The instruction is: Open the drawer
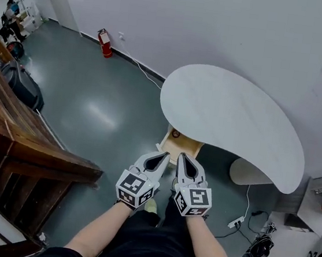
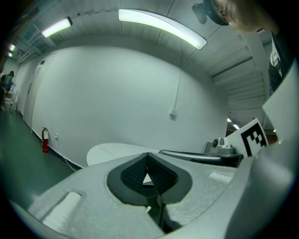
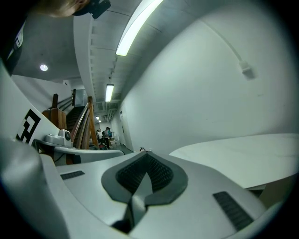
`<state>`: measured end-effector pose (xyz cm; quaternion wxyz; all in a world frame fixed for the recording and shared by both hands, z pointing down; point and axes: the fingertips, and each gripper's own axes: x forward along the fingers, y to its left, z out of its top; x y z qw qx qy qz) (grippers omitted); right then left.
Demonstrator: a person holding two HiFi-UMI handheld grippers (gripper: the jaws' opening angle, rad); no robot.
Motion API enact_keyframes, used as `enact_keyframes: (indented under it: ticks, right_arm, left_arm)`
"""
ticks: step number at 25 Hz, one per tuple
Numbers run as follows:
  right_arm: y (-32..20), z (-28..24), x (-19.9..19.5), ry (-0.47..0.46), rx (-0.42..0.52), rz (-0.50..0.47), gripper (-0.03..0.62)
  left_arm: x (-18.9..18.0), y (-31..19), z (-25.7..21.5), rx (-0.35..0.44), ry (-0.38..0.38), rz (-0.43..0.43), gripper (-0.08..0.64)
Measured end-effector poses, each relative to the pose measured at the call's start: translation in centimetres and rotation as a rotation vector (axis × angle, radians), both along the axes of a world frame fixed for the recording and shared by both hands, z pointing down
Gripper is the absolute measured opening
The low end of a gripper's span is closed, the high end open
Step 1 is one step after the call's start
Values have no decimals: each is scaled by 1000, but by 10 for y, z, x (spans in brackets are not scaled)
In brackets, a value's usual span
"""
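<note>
L gripper [image 1: 165,154] and R gripper [image 1: 181,156] are both sitting closed and empty, near the body. Beyond them, the wooden drawer [image 1: 180,146] is protruding, apparently already open, under the white table [image 1: 232,116] edge. Risk: grippers lowering blind, knocking drawer front or tabletop rim.

Workplace hall, lab-like: glossy green floor [image 1: 94,105], fire extinguisher [image 1: 105,44], wooden staircase [image 1: 25,143], ceiling strip lights [image 2: 159,25].

left hand-held gripper [image 1: 165,155], right hand-held gripper [image 1: 182,157], side by side, both closed
</note>
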<state>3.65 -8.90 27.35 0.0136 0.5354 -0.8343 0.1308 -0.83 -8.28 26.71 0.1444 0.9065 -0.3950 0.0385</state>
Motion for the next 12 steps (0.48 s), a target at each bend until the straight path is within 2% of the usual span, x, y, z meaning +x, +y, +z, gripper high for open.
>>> enact_keyframes:
  ticks: [12]
  right_arm:
    - [0, -80, 5, 35, 135, -7, 15]
  left_arm:
    - [-2, -3, -71, 86, 29, -2, 6]
